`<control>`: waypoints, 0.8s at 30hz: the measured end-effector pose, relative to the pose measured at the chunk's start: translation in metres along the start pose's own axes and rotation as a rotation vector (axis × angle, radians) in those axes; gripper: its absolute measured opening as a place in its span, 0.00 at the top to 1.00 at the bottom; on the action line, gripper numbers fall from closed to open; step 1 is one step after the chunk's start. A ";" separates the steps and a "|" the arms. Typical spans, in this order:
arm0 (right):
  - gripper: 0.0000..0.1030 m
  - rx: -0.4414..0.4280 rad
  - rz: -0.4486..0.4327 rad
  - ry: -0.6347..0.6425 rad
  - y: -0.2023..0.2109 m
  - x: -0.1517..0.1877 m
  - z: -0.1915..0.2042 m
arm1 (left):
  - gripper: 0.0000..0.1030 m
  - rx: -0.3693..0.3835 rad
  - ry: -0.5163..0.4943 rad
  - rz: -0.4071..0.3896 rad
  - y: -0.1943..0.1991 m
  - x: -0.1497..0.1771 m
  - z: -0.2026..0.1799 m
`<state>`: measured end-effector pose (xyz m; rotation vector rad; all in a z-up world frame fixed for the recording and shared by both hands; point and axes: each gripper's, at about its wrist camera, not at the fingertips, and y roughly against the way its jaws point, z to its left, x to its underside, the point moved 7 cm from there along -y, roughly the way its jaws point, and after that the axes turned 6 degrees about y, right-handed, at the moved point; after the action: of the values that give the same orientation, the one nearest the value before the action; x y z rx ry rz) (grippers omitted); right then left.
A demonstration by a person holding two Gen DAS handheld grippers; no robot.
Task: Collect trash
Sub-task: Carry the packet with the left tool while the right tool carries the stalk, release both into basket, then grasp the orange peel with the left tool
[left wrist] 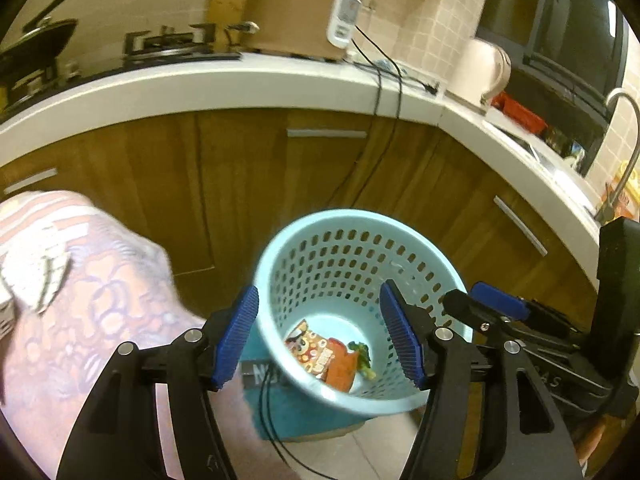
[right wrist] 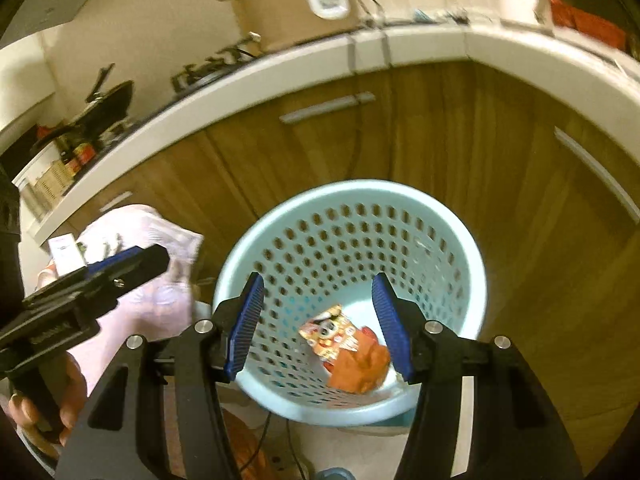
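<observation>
Both my claws, left (left wrist: pixel 320 332) and right (right wrist: pixel 318 326), released, empty, above one blue basket (left wrist: pixel 340 236); one orange wrapper (left wrist: pixel 324 356) lies flat inside, long axis toward the basket's near right wall.

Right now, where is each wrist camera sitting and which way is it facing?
Left wrist view: rides the left gripper, angled down into the light blue basket; its blue pads stand apart with nothing between them, and the right gripper shows at right.
Right wrist view: rides the right gripper, angled down into the basket, jaws also apart; the left gripper and a hand show at left.
Both share: the basket, the orange wrapper at its bottom, wooden cabinets, white counter.
</observation>
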<state>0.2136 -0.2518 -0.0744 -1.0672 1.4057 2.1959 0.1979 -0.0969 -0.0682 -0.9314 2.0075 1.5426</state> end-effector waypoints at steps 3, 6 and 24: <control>0.49 -0.026 -0.033 0.057 0.011 -0.008 0.026 | 0.38 -0.005 0.035 -0.040 0.024 -0.002 0.014; 0.49 -0.058 -0.059 0.116 0.023 -0.014 0.059 | 0.38 -0.012 0.077 -0.083 0.054 -0.003 0.034; 0.46 -0.281 -0.110 0.431 0.036 -0.014 0.268 | 0.34 -0.331 0.431 -0.349 0.247 0.026 0.235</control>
<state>0.0895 -0.0317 0.0215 -1.7584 1.1724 2.2124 -0.0142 0.1595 0.0110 -1.7713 1.7376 1.5941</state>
